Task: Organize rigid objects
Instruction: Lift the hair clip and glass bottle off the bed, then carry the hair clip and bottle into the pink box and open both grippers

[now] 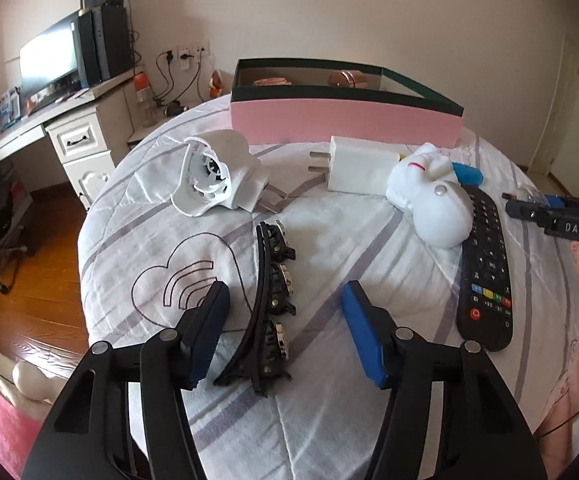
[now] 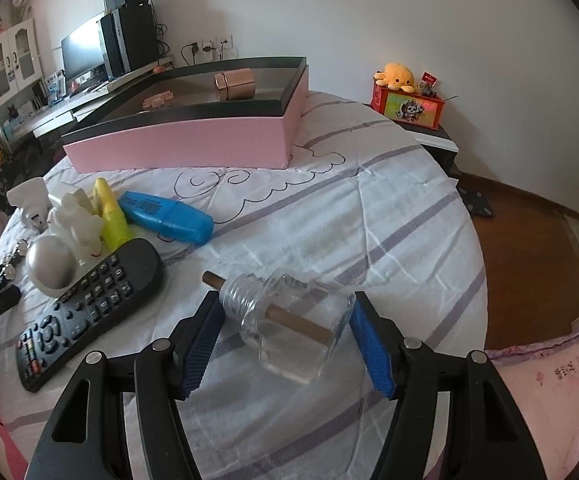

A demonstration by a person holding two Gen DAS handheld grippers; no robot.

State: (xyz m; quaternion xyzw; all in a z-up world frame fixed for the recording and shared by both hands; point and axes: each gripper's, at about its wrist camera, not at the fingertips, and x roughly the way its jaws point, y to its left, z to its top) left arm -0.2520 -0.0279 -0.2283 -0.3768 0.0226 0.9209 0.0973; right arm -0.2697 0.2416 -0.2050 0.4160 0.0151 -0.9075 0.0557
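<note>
My left gripper (image 1: pixel 285 332) is open, its jaws on either side of a black hair clip (image 1: pixel 269 304) with studded ornaments lying on the white striped bed cover. My right gripper (image 2: pixel 285 340) is open around a clear glass bottle (image 2: pixel 289 320) lying on its side with a brown stick through it. The pink box (image 1: pixel 341 120) with a dark inside stands at the back; it also shows in the right wrist view (image 2: pixel 185 144), holding a copper jar (image 2: pixel 235 84) and a small pink item (image 2: pixel 159 100).
On the bed lie a white round plug device (image 1: pixel 217 176), a white charger (image 1: pixel 353 168), a white figurine (image 1: pixel 433 200), a black remote (image 1: pixel 487 272), a blue case (image 2: pixel 167 216) and a yellow item (image 2: pixel 111 216). A desk with a monitor (image 1: pixel 49 68) stands left; a nightstand with toys (image 2: pixel 409 100) right.
</note>
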